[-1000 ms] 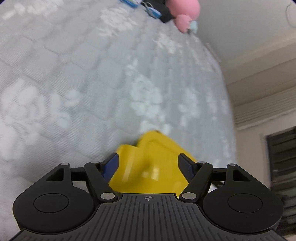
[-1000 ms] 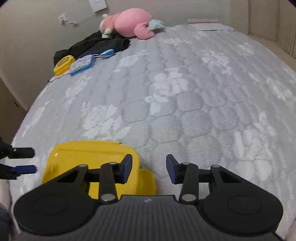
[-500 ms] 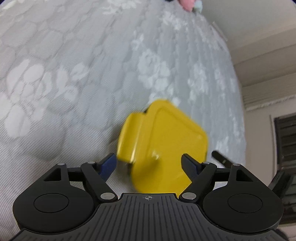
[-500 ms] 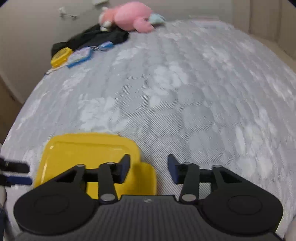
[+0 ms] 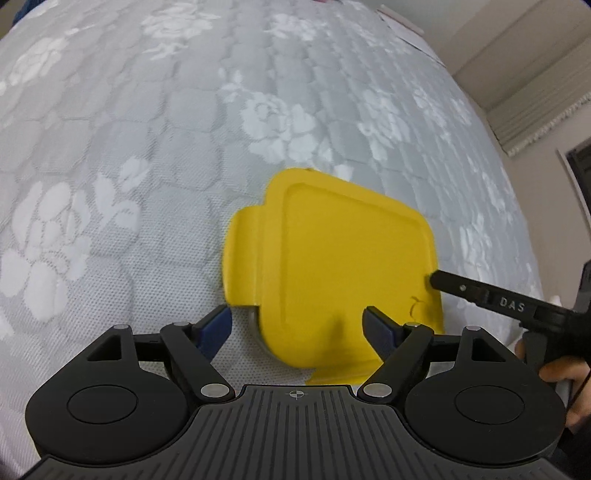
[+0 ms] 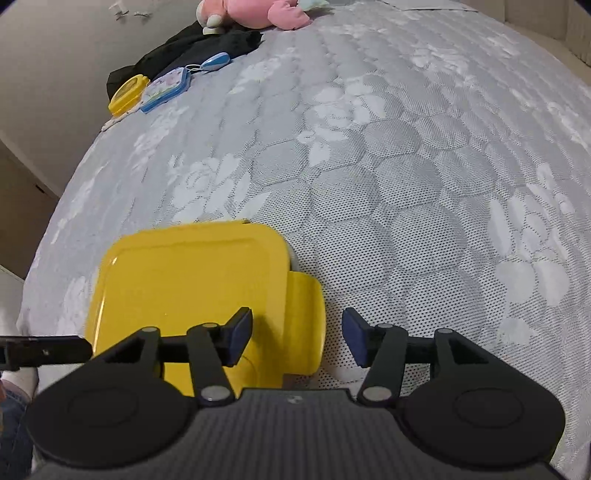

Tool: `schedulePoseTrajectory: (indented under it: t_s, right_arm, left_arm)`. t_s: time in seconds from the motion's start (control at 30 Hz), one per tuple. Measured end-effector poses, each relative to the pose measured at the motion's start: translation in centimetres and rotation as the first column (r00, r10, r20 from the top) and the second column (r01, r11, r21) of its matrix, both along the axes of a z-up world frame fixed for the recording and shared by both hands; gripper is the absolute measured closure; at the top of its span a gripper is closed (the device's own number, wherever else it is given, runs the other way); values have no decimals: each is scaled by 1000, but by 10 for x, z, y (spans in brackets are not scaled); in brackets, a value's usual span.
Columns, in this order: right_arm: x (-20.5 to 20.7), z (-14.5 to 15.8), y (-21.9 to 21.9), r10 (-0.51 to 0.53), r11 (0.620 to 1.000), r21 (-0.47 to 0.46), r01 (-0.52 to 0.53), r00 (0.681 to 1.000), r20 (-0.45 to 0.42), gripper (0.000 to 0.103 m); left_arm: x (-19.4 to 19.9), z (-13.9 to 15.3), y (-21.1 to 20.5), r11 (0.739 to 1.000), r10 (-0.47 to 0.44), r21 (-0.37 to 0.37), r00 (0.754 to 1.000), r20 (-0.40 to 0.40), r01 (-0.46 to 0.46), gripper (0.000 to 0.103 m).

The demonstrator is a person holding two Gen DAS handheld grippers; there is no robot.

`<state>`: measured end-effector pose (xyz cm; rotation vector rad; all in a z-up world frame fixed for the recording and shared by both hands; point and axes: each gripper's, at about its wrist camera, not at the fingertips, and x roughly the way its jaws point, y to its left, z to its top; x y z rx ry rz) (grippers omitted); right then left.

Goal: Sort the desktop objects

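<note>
yellow box (image 5: 332, 266): it lies flat on the bed (image 5: 155, 155), lid side up, near the front edge of the mattress; one second ago it was tilted and pinched between the left jaws, now it rests on its own.
left gripper (image 5: 297, 326): jaws are opening and stand on both sides of the box's near edge, pads not pressing on it (released, as far as the left wrist view shows).
right gripper (image 6: 297, 341): jaws are also opening; only the side tab of the box is under them, nothing is clenched.
meaning for the task: I judge that this box has just been put down, so this item looks finished and both hands become free.
other things: a small yellow case (image 6: 127, 92), a blue tablet toy (image 6: 166, 88) and a pink plush (image 6: 255, 13) lie far away at the head of the bed.
</note>
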<state>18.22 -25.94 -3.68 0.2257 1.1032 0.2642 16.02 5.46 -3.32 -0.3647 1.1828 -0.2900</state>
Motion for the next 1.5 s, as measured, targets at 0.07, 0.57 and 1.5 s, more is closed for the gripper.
schedulePoseTrajectory:
  t_s: [0.07,0.57,1.5]
  right_arm:
    - [1,-1,1,-1,1000,6,1,1000,-6,46]
    - [-2,-5,5,-4,1000,7,5,1000,-16,36]
    - [-2,-6,6,-23,999,-42,23,1000,0,10]
  left_arm:
    - [1,-1,-1,1000,-6,-5,1000,-1,6,20]
    - [12,-28,57,909,243,-325,966,-92,-259,5]
    - [8,-30,32,974,98,-204,995,-13,-99,0]
